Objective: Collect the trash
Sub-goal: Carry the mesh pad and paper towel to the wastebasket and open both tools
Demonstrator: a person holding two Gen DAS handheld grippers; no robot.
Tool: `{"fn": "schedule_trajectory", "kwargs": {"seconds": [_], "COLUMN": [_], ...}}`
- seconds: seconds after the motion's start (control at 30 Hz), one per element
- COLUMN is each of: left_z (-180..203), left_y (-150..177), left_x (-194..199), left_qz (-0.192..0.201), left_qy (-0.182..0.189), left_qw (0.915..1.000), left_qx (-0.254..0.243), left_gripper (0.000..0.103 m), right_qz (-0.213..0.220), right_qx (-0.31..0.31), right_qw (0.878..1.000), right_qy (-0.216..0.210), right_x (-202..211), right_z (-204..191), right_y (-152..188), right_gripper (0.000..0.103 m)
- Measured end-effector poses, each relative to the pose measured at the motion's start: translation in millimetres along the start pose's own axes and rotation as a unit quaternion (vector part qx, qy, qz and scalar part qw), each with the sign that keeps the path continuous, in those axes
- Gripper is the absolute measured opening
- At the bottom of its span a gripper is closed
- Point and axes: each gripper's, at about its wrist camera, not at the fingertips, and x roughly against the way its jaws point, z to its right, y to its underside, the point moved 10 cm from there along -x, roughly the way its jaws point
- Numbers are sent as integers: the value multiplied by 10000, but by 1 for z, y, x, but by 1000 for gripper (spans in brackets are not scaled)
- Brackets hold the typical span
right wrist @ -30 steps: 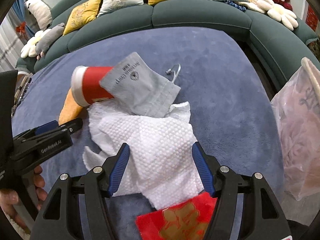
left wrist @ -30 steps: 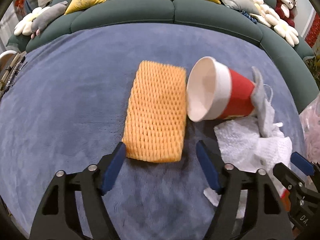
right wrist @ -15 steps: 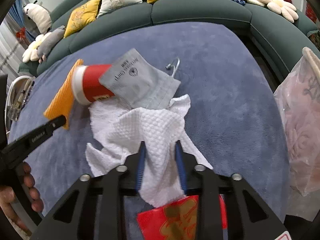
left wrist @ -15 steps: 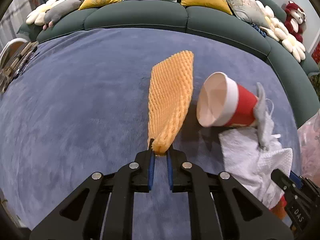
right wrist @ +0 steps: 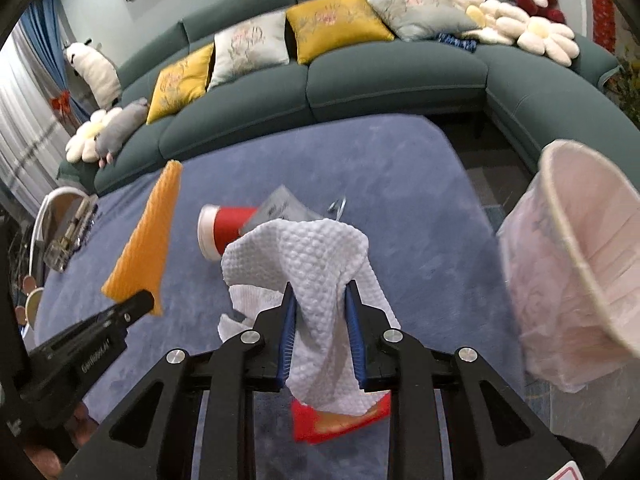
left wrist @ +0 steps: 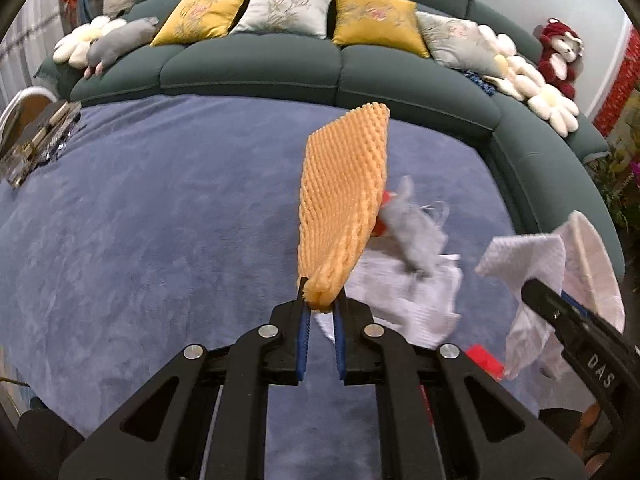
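A green sofa (right wrist: 392, 76) curves round the far and right sides of a blue rug (left wrist: 140, 220), with cushions along its back. The rug's left half lies bare and open; its right edge ends just short of the sofa's base. At the right, just off the rug, stands a bin (right wrist: 580, 264) lined with a pale pink bag, its rim tilted toward the right wrist camera and its mouth open.

The left gripper (left wrist: 320, 308) has just been closing, and its jaws are clamped on the near end of an orange foam net (left wrist: 344, 200). The net stands stiffly out from the fingers, clear of the rug, with nothing beside it on the left.

The right gripper (right wrist: 320, 308) has just been closing as well. Its jaws pinch a white towel (right wrist: 304, 256), which bunches above the pads and hangs down below them, lifted off the rug. A second white sheet (left wrist: 404, 300) lies flat beneath.

Near the middle of the rug a red cup (right wrist: 224, 232) lies on its side, its white rim toward the left, with a grey pouch (right wrist: 280, 208) resting against its base. A red packet (right wrist: 340, 420) lies on the rug right under the right gripper, partly covered by the hanging towel.
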Motion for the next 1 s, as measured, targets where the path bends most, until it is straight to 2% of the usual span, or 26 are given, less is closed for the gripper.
{"fn": "schedule_trajectory", "kwargs": {"seconds": [0.4,0.57,1.0], "left_z": [100,145,271], "left_y": [7,13,39], "left_x": [39,47,54], "left_qz": [214,248,174], "left_qy": [390,570,1115], "left_qw": [9969,9937,9770], "left_qx": [-649,-934,-1807], "left_gripper": [10,10,10], "right_qz": [510,690,1019], "right_qx": [-245,-430,-1095], "right_qw": [9983,9964,9849], "right_qy": [116,259,868], "right_x": [61,85,137], "right_z": [54,89,209], "right_y": [-13,-14,-9], "right_gripper": [23,23,23]}}
